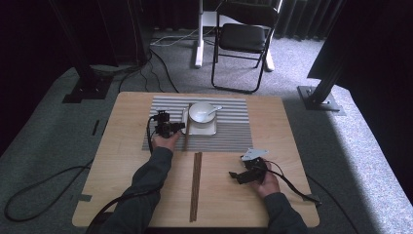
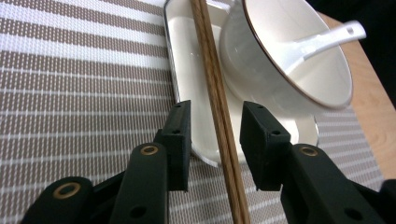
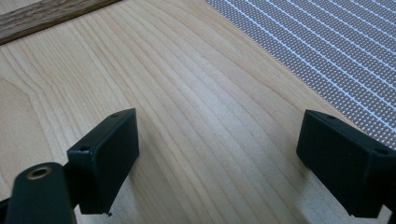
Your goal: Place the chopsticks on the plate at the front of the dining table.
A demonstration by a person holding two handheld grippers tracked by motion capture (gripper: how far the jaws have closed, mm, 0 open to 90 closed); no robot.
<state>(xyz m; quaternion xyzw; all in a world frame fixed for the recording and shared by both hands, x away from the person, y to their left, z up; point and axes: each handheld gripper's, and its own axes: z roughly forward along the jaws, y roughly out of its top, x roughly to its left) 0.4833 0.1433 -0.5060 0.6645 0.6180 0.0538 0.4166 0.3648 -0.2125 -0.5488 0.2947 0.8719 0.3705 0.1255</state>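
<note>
The left tongs [image 2: 212, 140] are set half open; the chopsticks [image 2: 215, 93] lie untouched between the jaws, propped on the white tray [image 2: 187, 60]. The right tongs [image 3: 217, 158] are spread wide over bare table [image 3: 201, 93], nothing held.

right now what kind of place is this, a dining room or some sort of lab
Most likely a lab or recording studio, staged as a place setting: a lone wooden table on grey carpet, dark curtains and black frame posts around it, loose cables on the floor, and a folding chair behind.
</note>
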